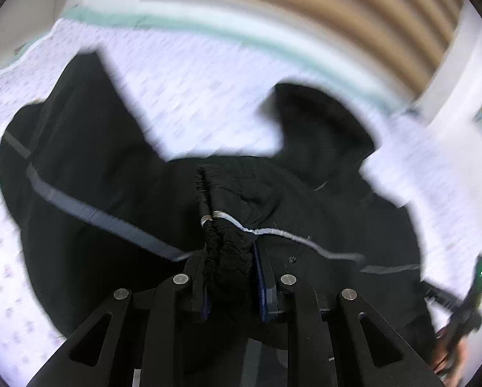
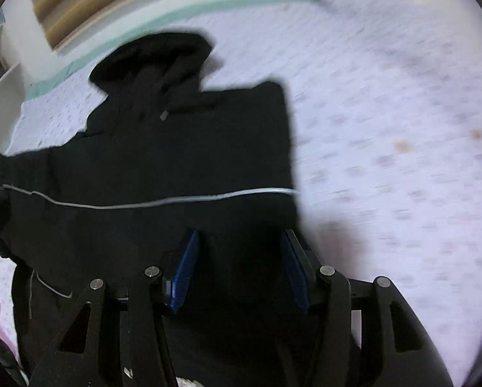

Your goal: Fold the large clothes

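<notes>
A black hooded jacket (image 2: 163, 158) with a thin grey reflective stripe lies on a bed with a white patterned sheet (image 2: 386, 129). Its hood (image 2: 163, 54) points to the far side. In the left wrist view the jacket (image 1: 89, 174) spreads wide, and my left gripper (image 1: 231, 251) is shut on a bunched fold of it with the stripe running through. My right gripper (image 2: 241, 245) is open just above the jacket's right part, nothing between its blue pads (image 2: 186, 271). The right gripper also shows in the left wrist view (image 1: 463, 309) at the lower right.
The sheet's teal border (image 1: 228, 32) runs along the far edge. A brown ribbed headboard (image 1: 321, 3) stands behind it. White furniture (image 2: 2, 96) is at the far left of the right wrist view. Bare sheet lies to the right of the jacket.
</notes>
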The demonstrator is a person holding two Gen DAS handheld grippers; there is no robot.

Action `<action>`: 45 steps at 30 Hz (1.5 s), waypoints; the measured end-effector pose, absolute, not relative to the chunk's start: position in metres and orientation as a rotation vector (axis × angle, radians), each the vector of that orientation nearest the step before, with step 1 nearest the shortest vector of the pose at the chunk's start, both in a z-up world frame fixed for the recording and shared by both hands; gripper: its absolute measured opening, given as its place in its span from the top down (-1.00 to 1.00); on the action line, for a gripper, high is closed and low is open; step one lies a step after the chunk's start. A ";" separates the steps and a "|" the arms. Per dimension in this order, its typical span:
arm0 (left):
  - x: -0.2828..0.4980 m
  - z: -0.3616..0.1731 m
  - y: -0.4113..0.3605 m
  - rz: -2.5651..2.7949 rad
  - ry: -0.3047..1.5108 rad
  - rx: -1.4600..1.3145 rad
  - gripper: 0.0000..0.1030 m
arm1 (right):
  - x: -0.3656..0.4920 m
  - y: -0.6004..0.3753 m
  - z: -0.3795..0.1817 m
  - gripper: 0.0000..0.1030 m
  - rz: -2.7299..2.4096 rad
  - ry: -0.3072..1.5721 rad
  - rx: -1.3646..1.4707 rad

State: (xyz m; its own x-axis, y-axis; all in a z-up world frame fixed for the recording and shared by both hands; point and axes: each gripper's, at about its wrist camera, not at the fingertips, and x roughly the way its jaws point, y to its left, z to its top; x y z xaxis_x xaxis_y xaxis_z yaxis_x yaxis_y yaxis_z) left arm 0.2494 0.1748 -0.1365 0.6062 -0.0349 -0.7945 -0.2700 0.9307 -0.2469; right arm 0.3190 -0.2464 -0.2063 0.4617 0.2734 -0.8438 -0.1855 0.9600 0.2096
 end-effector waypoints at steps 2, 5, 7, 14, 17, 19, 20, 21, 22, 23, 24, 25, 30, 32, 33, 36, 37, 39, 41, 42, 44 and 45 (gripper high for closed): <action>0.258 -0.179 0.172 0.184 1.081 -0.304 0.53 | 0.324 -0.224 -0.221 -0.26 0.272 1.068 0.043; 0.257 -0.198 0.164 0.180 1.076 -0.231 0.47 | 0.323 -0.192 -0.242 -0.34 0.204 1.055 -0.139; 0.256 -0.190 0.157 0.185 1.053 -0.177 0.35 | 0.319 -0.188 -0.242 -0.34 0.193 1.037 -0.188; 0.218 -0.131 0.172 0.161 0.857 -0.273 -0.11 | 0.313 -0.201 -0.210 -0.34 0.255 1.044 -0.071; 0.220 -0.118 0.165 0.072 0.820 -0.327 -0.25 | 0.290 -0.181 -0.174 -0.35 0.358 0.952 -0.034; 0.230 -0.124 0.160 0.010 0.843 -0.362 -0.25 | 0.275 -0.153 -0.155 -0.35 0.414 0.904 -0.060; 0.235 -0.131 0.158 0.004 0.859 -0.372 -0.25 | 0.271 -0.142 -0.150 -0.34 0.428 0.895 -0.070; 0.242 -0.143 0.155 0.014 0.893 -0.380 -0.24 | 0.267 -0.130 -0.149 -0.34 0.443 0.890 -0.080; 0.250 -0.160 0.154 0.040 0.946 -0.388 -0.24 | 0.265 -0.117 -0.150 -0.34 0.457 0.890 -0.091; 0.252 -0.175 0.155 0.062 0.989 -0.389 -0.23 | 0.263 -0.107 -0.154 -0.34 0.459 0.894 -0.100; 0.256 -0.190 0.152 0.081 1.010 -0.353 -0.21 | 0.264 -0.097 -0.160 -0.34 0.454 0.902 -0.110; 0.256 -0.195 0.147 0.090 1.008 -0.306 -0.21 | 0.267 -0.089 -0.171 -0.34 0.445 0.921 -0.116; 0.260 -0.199 0.124 0.144 0.993 -0.145 -0.24 | 0.280 -0.079 -0.218 -0.33 0.396 1.007 -0.099; 0.259 -0.200 0.122 0.141 0.974 -0.131 -0.24 | 0.271 -0.077 -0.230 -0.36 0.383 0.955 -0.128; 0.257 -0.199 0.121 0.138 0.965 -0.128 -0.24 | 0.266 -0.075 -0.231 -0.37 0.379 0.926 -0.149; 0.242 -0.182 0.115 0.069 0.919 -0.142 -0.24 | 0.254 -0.068 -0.227 -0.39 0.363 0.867 -0.189; 0.234 -0.171 0.115 0.017 0.897 -0.163 -0.24 | 0.252 -0.069 -0.227 -0.40 0.366 0.859 -0.186; 0.217 -0.146 0.116 -0.054 0.830 -0.187 -0.24 | 0.251 -0.068 -0.227 -0.41 0.378 0.854 -0.165; 0.193 -0.113 0.129 -0.094 0.744 -0.207 -0.24 | 0.254 -0.072 -0.226 -0.43 0.381 0.851 -0.166; 0.187 -0.103 0.135 -0.097 0.720 -0.220 -0.24 | 0.254 -0.072 -0.228 -0.44 0.379 0.846 -0.171; 0.172 -0.082 0.164 -0.073 0.662 -0.268 -0.26 | 0.268 -0.065 -0.237 -0.45 0.380 0.841 -0.173; 0.165 -0.073 0.187 -0.028 0.631 -0.306 -0.32 | 0.269 -0.065 -0.237 -0.46 0.383 0.840 -0.169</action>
